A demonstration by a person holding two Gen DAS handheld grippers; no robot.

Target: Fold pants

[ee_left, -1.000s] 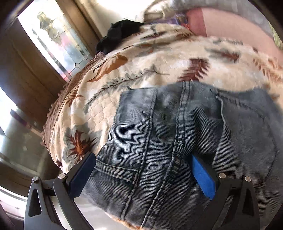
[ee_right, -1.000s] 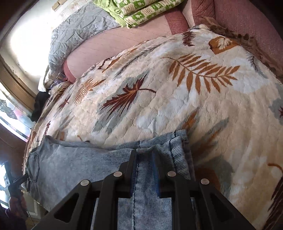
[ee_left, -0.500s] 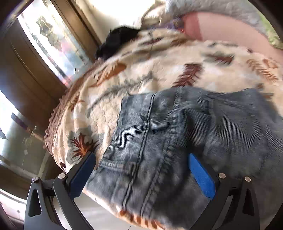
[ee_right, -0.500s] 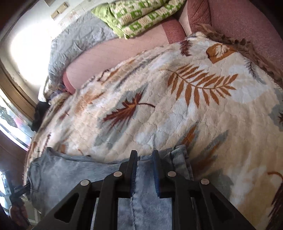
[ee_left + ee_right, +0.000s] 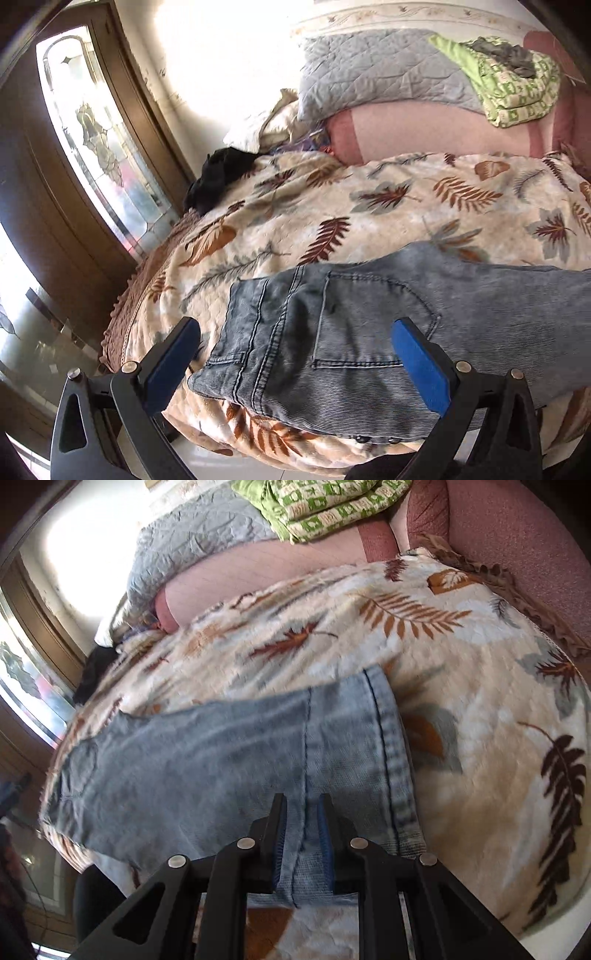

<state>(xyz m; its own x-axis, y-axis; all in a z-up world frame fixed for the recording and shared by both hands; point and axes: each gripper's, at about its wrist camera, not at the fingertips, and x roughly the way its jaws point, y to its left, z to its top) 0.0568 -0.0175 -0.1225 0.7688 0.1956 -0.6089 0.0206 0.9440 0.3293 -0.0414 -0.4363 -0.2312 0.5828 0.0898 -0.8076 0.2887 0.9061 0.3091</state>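
- Jaws of the right gripper (image 5: 303, 834) are seen pinched on the hem end of the pants (image 5: 229, 760), with a fold of denim held between the blue pads; jaws of the left gripper (image 5: 295, 354) are spread wide and nothing is held between them.
- The pants (image 5: 369, 332) are laid flat across the leaf-print blanket (image 5: 332, 206), at its near edge, with the waistband and back pocket (image 5: 369, 317) nearest the left gripper.
- A black garment (image 5: 218, 177) is seen at the far corner of the blanket, and a green patterned bundle (image 5: 325, 506) beyond its far side.
- Only a narrow bite of cloth is judged to be held at the hem, so it could be pulled free if the leg is lifted quickly.
- With the waist end left unpinned, the whole garment could be dragged along the blanket or off its near edge, and a crooked fold could result.
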